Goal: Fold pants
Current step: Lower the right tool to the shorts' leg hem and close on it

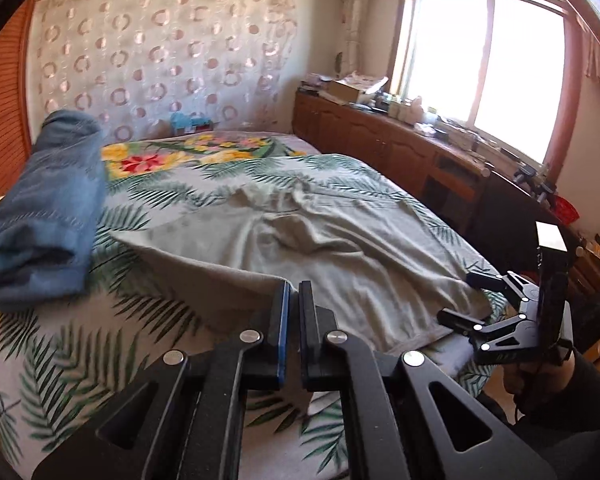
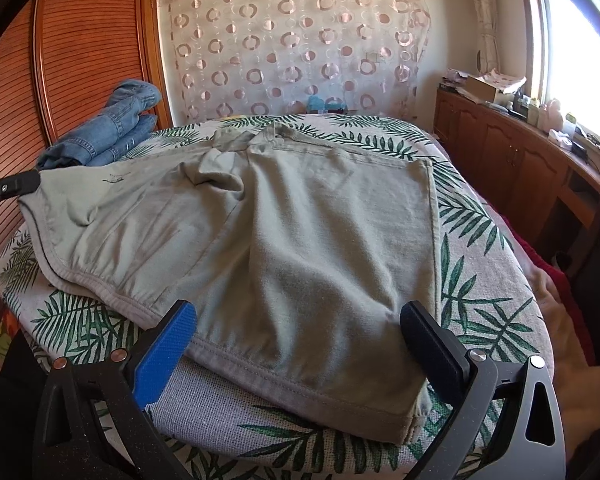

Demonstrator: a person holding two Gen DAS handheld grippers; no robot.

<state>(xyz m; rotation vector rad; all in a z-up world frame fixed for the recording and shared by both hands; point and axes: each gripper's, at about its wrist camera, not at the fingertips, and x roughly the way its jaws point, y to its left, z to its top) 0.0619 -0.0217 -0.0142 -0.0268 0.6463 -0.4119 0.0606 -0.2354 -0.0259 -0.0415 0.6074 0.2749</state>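
Pale grey-green pants (image 1: 300,236) (image 2: 284,240) lie spread and wrinkled on the leaf-print bed cover (image 1: 100,360) (image 2: 484,280). My left gripper (image 1: 294,288) is shut on the near corner of the pants' edge; its tip also shows in the right wrist view (image 2: 20,184) at the cloth's left corner. My right gripper (image 2: 296,320) is open, its fingers either side of the near hem, and it shows in the left wrist view (image 1: 460,296) with jaws apart at the pants' right edge.
Folded blue jeans (image 1: 44,208) (image 2: 108,136) lie at the bed's left side by a wooden slatted panel (image 2: 80,80). A wooden cabinet (image 1: 380,136) (image 2: 520,160) with clutter runs along the right under the window. A patterned curtain (image 2: 300,48) hangs behind the bed.
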